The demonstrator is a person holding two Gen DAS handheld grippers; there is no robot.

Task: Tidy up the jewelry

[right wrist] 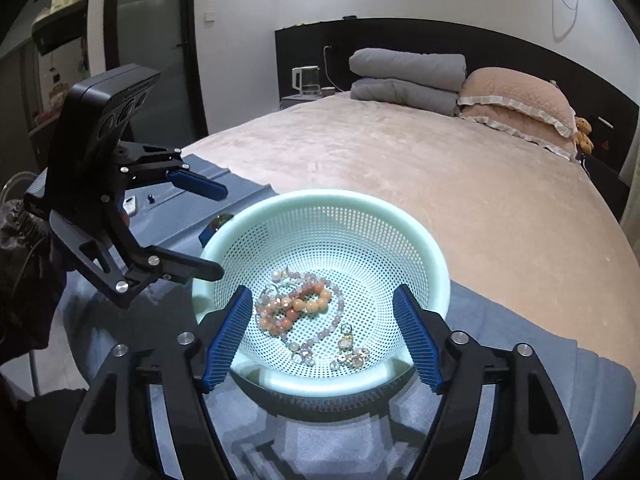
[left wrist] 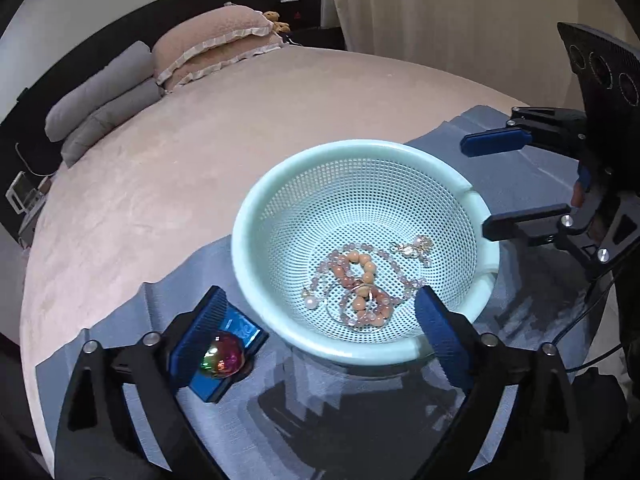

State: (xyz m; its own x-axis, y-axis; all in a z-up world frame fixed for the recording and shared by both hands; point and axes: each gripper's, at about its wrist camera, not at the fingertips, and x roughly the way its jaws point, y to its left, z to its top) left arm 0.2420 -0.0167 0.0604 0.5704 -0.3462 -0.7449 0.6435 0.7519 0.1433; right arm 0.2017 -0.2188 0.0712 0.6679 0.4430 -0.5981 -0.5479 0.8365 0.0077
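On the bed [right wrist: 400,168], beads [right wrist: 298,306] in the basket [right wrist: 320,200] are lying directly ahead of the nearer, released right tool [right wrist: 320,332]; the left tool [left wrist: 320,336] is also gaping, empty.

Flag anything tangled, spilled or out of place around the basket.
The bead bracelets lie tangled in one heap in the mint basket, with the earrings loose beside them. An iridescent ball sits outside on a blue box. Nothing spilled.

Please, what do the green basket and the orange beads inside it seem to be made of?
The basket looks like moulded plastic: pale mint, matte, with a regular grid of small holes and a thick smooth rim. The orange beads look like polished stone or perhaps glass: round, glossy, slightly translucent. The pictures cannot settle which.
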